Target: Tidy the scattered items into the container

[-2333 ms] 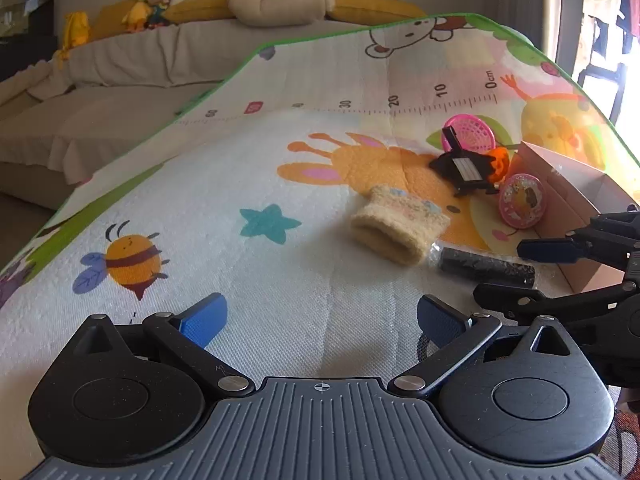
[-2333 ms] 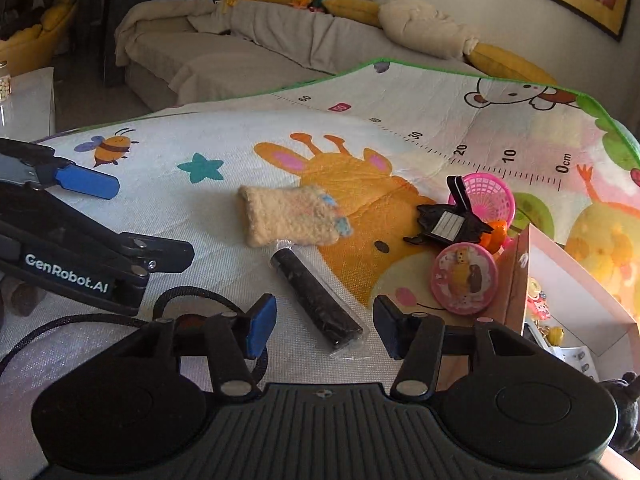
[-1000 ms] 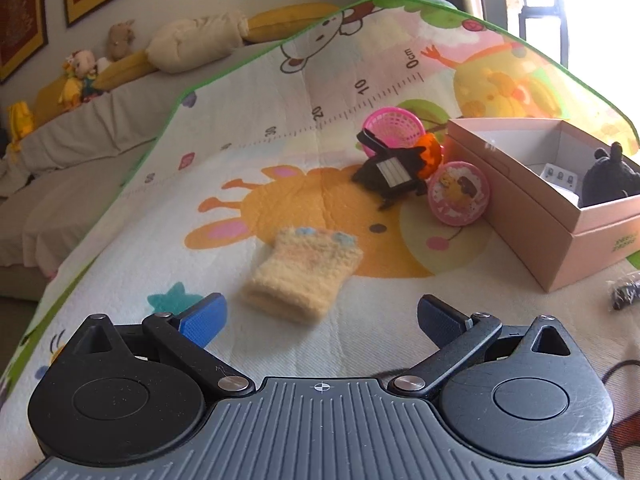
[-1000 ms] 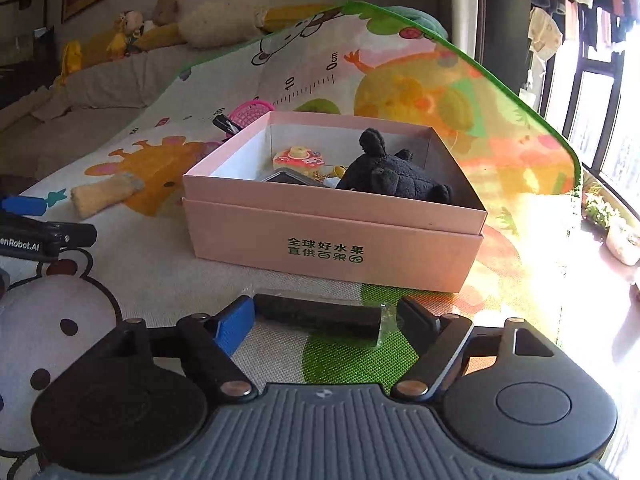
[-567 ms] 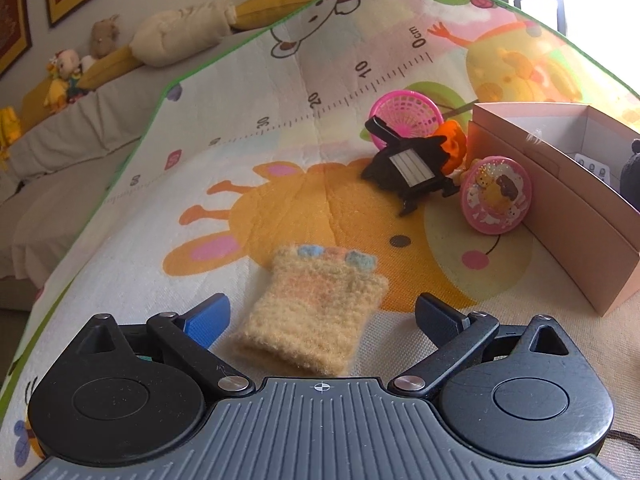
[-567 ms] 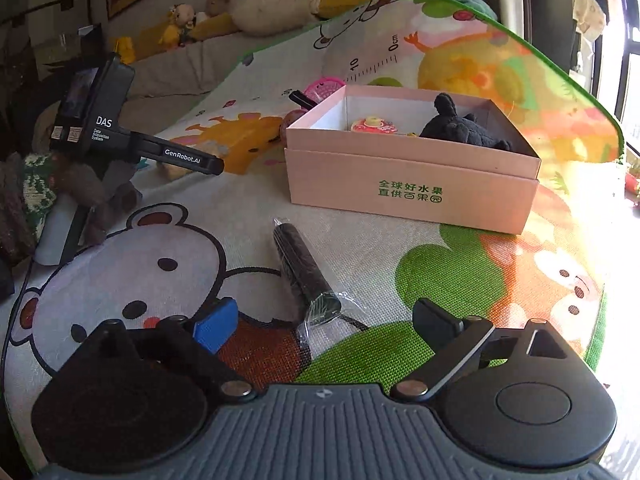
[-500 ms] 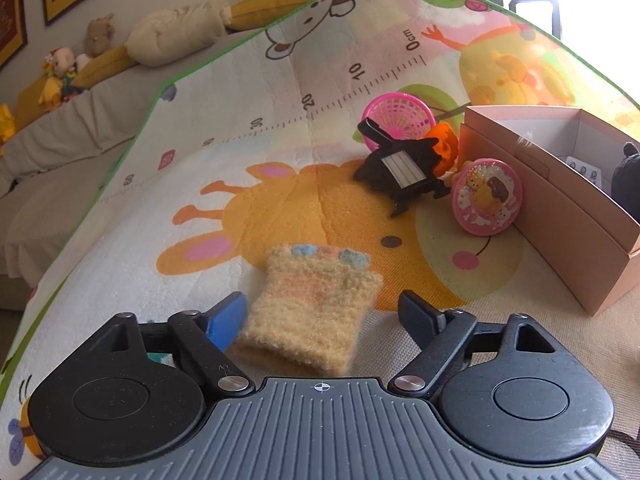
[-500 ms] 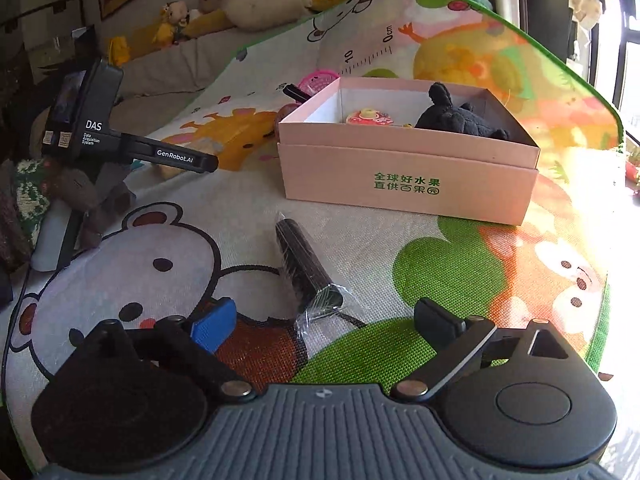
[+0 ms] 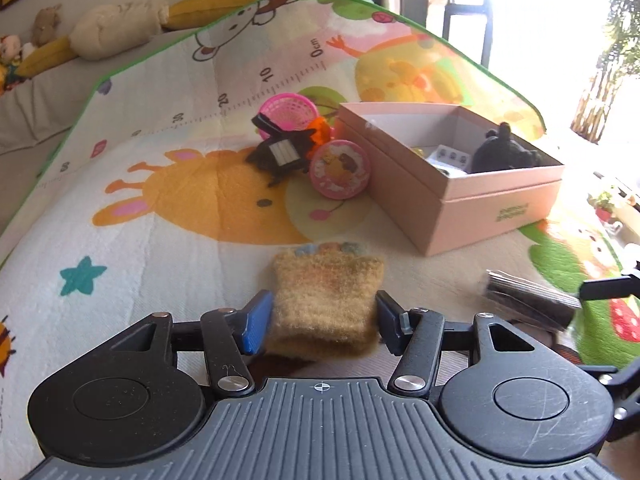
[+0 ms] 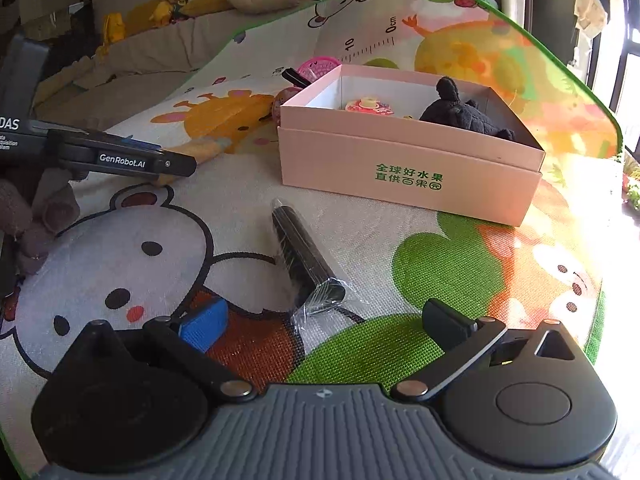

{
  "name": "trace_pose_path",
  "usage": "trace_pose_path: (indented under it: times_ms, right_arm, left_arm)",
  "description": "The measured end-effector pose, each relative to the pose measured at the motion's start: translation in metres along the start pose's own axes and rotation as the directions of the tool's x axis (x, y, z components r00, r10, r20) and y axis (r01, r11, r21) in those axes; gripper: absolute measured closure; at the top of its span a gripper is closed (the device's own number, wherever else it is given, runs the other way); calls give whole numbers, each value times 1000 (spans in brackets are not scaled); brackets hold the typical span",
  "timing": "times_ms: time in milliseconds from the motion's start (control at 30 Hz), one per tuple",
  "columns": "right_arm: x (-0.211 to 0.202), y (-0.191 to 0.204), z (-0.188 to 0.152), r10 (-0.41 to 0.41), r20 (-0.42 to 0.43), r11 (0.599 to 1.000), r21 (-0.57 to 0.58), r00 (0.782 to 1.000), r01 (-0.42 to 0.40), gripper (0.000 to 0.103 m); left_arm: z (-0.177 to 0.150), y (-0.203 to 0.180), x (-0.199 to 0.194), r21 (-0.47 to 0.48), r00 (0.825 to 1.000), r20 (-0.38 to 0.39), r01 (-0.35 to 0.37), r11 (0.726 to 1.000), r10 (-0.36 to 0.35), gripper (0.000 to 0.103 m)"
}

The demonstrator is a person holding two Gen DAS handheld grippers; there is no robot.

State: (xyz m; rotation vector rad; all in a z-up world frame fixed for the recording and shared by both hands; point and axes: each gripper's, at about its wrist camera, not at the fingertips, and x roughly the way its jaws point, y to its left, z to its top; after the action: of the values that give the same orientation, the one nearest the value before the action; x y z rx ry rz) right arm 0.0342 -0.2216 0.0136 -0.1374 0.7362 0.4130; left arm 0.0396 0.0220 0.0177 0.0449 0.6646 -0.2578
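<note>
Left claw closing around knitted piece; right claw spread over wrapped stick.

Left gripper [image 9: 324, 322]: jaws closing, fuzzy yellow knitted mitt-like piece [image 9: 326, 300] between them on the cartoon-print play mat [image 9: 180, 240], pads at its side edges; firm pinch cannot be told. Right gripper [image 10: 320, 326]: jaws opening, wide apart, gripping nothing; black stick in clear plastic wrap [image 10: 304, 258] lies at 12 o'clock just beyond them. Pink cardboard box [image 10: 408, 172] at 1 o'clock holds a black plush toy [image 10: 464, 114] and a small pink-yellow toy [image 10: 366, 105].

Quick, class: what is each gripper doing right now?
Left gripper: closing around the woolly mitten.
Right gripper: open, empty, above the wrapped black stick.
</note>
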Motion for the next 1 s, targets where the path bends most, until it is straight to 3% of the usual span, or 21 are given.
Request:
trace_pose_path:
  times_ms: [67,133,333,367,433,500,600,633,667,700,800,1000]
  right_arm:
    - [0,-1,0,11,-5,1000,3,1000,-11,0]
    - [0,-2,1,14,-15,1000,-2,1000,-14,0]
    - [-2,-4,6,42,-40,999,-24,998,-43,0]
    - [-3,-6,7,32,-40,999,-19,999,-32,0]
    - [-4,-8,7,-72,-23,996,-52,997,70,0]
    - [-5,-11,6,-234,38,965,-112,971,237,0]
    - [-6,-14,5,-465,159,853,-182,871,489,0]
    - [-8,-16,6,-474,175,848,-175,863,501,0]
    - [-13,-19,9,-448,177,869,-146,877,473,0]
    - [-19,-23,12,-384,165,910,-95,908,403,0]
    - [-23,-24,19,-220,125,975,-5,968,222,0]
    - [6,-8,40,-191,110,979,95,975,181,0]
  left_arm:
    - [-8,-11,-6,-14,999,-1,34,999,-34,31]
    - [-13,-17,-7,-54,999,4,48,997,-48,11]
    - [-22,-14,-4,-123,1000,8,6,992,-5,1]
    - [-22,-11,-4,-141,1000,5,-1,990,2,1]
    - [-22,-7,-4,-160,1000,9,11,987,-9,1]
    - [-22,-9,-3,-151,1000,5,4,989,-3,1]
    - [-21,-13,-1,-125,1000,-8,-16,992,15,0]
    - [-21,-14,-1,-122,1000,-9,-18,992,17,0]
    - [-21,-15,-1,-118,1000,-11,-22,993,21,0]
    - [-21,-16,-1,-113,1000,-13,-26,993,25,0]
    - [-21,-17,0,-105,999,-16,-34,994,32,0]
    - [-21,-20,1,-91,999,-22,-45,995,44,0]
